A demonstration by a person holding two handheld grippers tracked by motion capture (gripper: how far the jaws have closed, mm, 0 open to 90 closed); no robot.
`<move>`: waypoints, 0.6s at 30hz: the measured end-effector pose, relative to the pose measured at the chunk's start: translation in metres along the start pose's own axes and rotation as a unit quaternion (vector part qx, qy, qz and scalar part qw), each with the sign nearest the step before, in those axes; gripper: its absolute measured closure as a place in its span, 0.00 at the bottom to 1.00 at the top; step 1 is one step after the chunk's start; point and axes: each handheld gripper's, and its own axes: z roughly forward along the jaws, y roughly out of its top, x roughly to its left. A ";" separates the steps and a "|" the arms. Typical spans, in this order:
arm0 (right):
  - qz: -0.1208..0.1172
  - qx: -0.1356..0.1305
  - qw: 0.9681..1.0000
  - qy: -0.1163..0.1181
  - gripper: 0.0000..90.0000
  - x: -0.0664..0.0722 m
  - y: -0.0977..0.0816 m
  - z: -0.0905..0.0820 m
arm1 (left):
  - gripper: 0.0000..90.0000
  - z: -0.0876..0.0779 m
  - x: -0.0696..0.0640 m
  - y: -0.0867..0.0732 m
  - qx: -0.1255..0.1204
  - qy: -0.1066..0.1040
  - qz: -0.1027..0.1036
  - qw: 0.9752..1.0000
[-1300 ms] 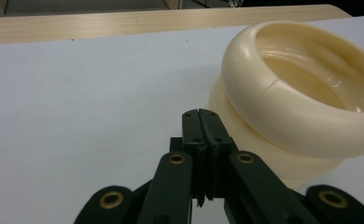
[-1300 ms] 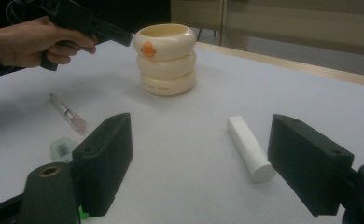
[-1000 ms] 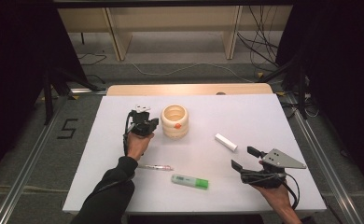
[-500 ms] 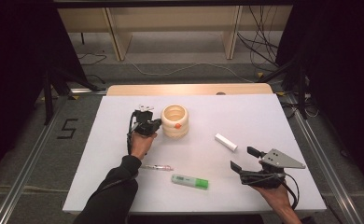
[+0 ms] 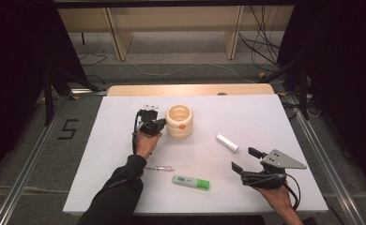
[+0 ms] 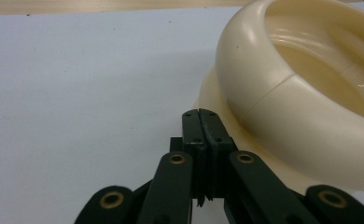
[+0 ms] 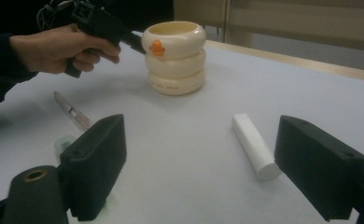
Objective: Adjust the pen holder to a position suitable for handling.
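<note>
Holding the left gripper (image 5: 158, 123) against the left side of the cream holder (image 5: 179, 121), I see its jaws pressed together with nothing between them, the tips just under the holder's top ring in the left gripper view. The holder, three stacked rings with an orange mark, stands upright a little left of the table's (image 5: 101, 178) middle, toward the far edge.

My right gripper (image 5: 244, 159) hangs over the near right corner, jaws wide apart and empty. The white stick (image 7: 255, 144) lies on the table just beyond them, between the two jaws as the right gripper view shows it. Its long axis runs from near right to far left, pointing roughly at the holder, so the jaws straddle it across its width. I judge the right hand is the nearer one for that stick; a short push forward and down should bring the pads to its sides.

A pen (image 5: 160, 168) and a green marker (image 5: 191, 181) lie near the front edge, between my hands.
</note>
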 end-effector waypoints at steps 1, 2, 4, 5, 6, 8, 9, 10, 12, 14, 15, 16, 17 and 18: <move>0.000 0.000 1.000 0.000 0.20 0.000 0.000 0.000 | 1.00 0.001 -0.002 0.001 -0.001 -0.001 -0.003 1.000; -0.002 -0.002 1.000 0.001 0.20 0.000 0.000 0.000 | 1.00 0.002 -0.003 0.002 -0.001 -0.001 -0.004 1.000; 0.000 -0.001 1.000 0.000 0.20 0.000 0.000 0.000 | 1.00 0.004 -0.005 0.003 0.002 -0.004 0.000 1.000; 0.001 -0.001 1.000 0.001 0.20 0.000 0.000 0.000 | 1.00 0.006 -0.007 0.003 0.001 -0.004 0.001 1.000; 0.001 -0.001 1.000 0.001 0.20 0.000 0.000 0.000 | 1.00 0.006 -0.007 0.003 0.001 -0.004 0.001 1.000; 0.001 -0.001 1.000 0.001 0.20 0.000 0.000 -0.001 | 1.00 0.009 -0.011 0.004 -0.003 -0.006 -0.004 1.000; 0.000 -0.001 1.000 0.001 0.20 0.000 0.000 -0.001 | 1.00 0.011 -0.012 0.005 -0.005 -0.006 -0.005 1.000; -0.001 -0.002 1.000 0.003 0.20 0.000 0.000 -0.001 | 1.00 0.011 -0.013 0.006 -0.002 -0.007 -0.001 1.000; 0.000 -0.001 1.000 0.002 0.20 0.000 0.000 -0.001 | 1.00 0.013 -0.014 0.006 0.000 -0.007 0.002 1.000; -0.003 -0.003 1.000 0.003 0.20 -0.001 0.000 0.000 | 1.00 0.015 -0.017 0.007 0.000 -0.011 0.001 1.000; 0.000 0.000 1.000 0.003 0.20 0.000 0.000 -0.001 | 1.00 0.015 -0.018 0.008 0.000 -0.011 0.002 1.000; 0.000 0.000 1.000 0.003 0.20 0.000 0.000 -0.001 | 1.00 0.017 -0.020 0.008 -0.003 -0.013 -0.002 1.000; 0.000 -0.001 1.000 0.003 0.20 0.000 0.000 -0.001 | 1.00 0.017 -0.021 0.008 0.001 -0.013 0.003 1.000; 0.000 -0.001 1.000 0.003 0.20 0.000 0.000 -0.001 | 1.00 0.018 -0.021 0.008 0.001 -0.015 0.005 1.000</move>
